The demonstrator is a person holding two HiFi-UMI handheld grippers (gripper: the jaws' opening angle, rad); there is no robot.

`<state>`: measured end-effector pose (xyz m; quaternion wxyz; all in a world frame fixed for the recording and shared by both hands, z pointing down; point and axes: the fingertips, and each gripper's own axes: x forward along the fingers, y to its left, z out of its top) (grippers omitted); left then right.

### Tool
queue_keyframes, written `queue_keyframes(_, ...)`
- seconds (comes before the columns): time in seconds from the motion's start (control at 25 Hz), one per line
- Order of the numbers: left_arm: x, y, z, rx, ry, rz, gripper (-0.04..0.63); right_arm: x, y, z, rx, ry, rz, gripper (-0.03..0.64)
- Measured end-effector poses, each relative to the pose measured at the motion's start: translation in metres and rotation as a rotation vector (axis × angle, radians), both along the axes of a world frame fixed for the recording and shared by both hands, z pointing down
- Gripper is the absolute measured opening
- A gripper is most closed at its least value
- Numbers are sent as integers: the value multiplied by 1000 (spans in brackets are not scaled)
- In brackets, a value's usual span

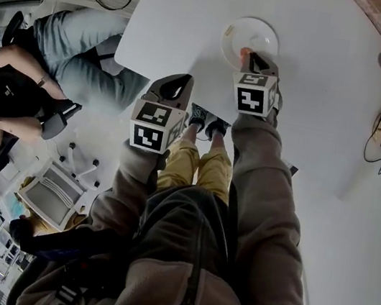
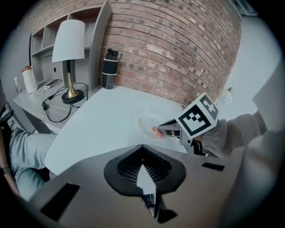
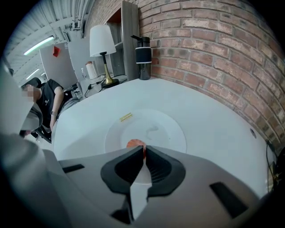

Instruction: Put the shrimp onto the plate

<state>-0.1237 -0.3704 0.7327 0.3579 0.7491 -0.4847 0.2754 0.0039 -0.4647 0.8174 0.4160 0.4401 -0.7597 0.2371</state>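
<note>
**Shrimp gripped over the plate**

The right tool [image 3: 143, 149] was clenched on the orange shrimp [image 3: 135, 143], which was pinched at the jaw tips. The white plate [image 3: 171, 129] was seen directly beneath and ahead of those tips, on the white worktop [image 3: 213, 124]. The left tool [image 2: 141, 149] was held closed with nothing between its jaws, beside the right tool, at the worktop's near edge.

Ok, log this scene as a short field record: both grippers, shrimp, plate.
right gripper: jaws closed on the shrimp, over the plate
shrimp: orange, pinched at the jaw tips; contact with the plate cannot be told
plate: white, otherwise bare, on the table
left gripper: jaws together, empty, at the table's near edge
table: white
</note>
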Motion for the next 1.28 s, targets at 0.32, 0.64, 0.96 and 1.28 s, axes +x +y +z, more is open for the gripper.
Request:
queue_keyframes(0.32,-4,-1,3,-9,-1,-3,5,-1,-2,3,-9,-2,-3,15)
queue_keyframes(0.64,-5,0,-1,-2,5,-6,5,-4,0,-1,-10,-87,21,17)
queue_keyframes(0.96,-5,1,-12,21,2,-8,5,5,1,-29,76,-130,50,18)
queue_keyframes(1.28,9,-13,-60,123,21,8,5,23,18,-113,218,-153,43,15)
